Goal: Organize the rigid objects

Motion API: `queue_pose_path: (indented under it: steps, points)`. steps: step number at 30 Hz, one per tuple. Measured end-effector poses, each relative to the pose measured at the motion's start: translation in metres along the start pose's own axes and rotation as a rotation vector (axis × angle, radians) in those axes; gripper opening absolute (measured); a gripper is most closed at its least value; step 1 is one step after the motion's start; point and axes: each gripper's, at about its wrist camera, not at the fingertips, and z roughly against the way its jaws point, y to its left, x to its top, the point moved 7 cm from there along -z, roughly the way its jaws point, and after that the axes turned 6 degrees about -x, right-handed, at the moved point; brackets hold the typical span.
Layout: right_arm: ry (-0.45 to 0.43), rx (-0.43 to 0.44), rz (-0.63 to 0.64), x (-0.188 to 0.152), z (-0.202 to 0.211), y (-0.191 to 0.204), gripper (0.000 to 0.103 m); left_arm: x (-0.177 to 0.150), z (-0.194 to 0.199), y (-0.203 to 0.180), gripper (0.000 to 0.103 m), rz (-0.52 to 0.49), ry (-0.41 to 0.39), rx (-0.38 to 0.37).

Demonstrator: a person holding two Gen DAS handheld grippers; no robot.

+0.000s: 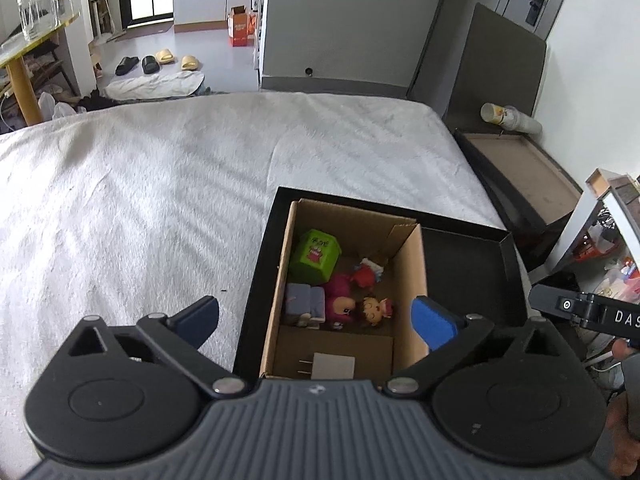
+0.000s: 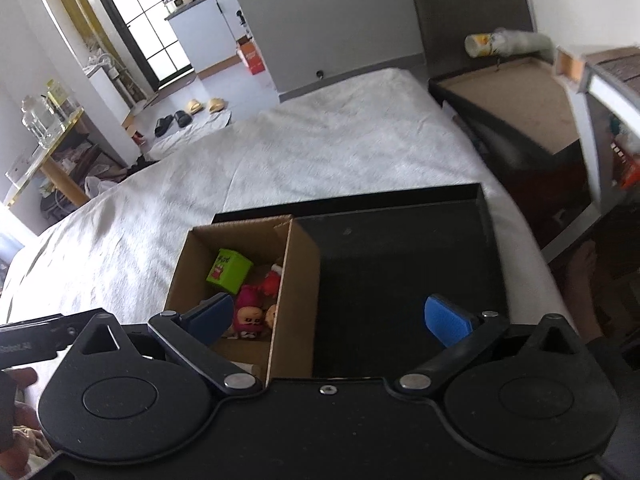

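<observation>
Two tools hang over a white bed (image 1: 168, 184), both with jaws spread wide and nothing between the pads. The left tool (image 1: 316, 320) is above a brown cardboard box (image 1: 404, 280) that sits in the left part of a shallow black tray (image 1: 472, 268); the right tool (image 2: 332, 320) is above the box's right wall and the bare tray floor (image 2: 400, 280).

Inside the box lie small toys in a huddle: a green cube (image 1: 316, 256) tilted against the far left corner, a red figure (image 1: 366, 274) beside it, a magenta figure (image 1: 340, 300), a grey-lilac block (image 1: 304, 304) against the left wall, and a brown-haired figurine (image 1: 374, 310) lying on its side. What touches what in that pile is hard to judge. A white plug adapter (image 1: 332, 366) near the box's near wall is partly cut off by the tool body.

From the right wrist view, the left finger (image 2: 210, 318) covers part of the toys, and the grey block and the adapter cannot be made out. Part of the other tool shows at each picture's edge, along with fingers of the holding hand (image 2: 20, 380), mostly out of frame.
</observation>
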Motion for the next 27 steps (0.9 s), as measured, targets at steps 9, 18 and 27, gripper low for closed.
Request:
queue_pose_path:
  steps: [9, 18, 27]
  points:
    - [-0.058, -0.001, 0.012, 0.008, 0.035, -0.008, 0.103, 0.002, 0.031, -0.009, 0.102, -0.028, -0.052, 0.014]
    - [-0.104, -0.018, 0.044, 0.008, 0.067, -0.010, 0.103, 0.000, 0.064, -0.018, 0.102, -0.047, -0.097, -0.019]
    - [-0.147, -0.025, 0.094, 0.005, 0.097, -0.001, 0.103, -0.002, 0.098, -0.023, 0.102, -0.059, -0.150, -0.031]
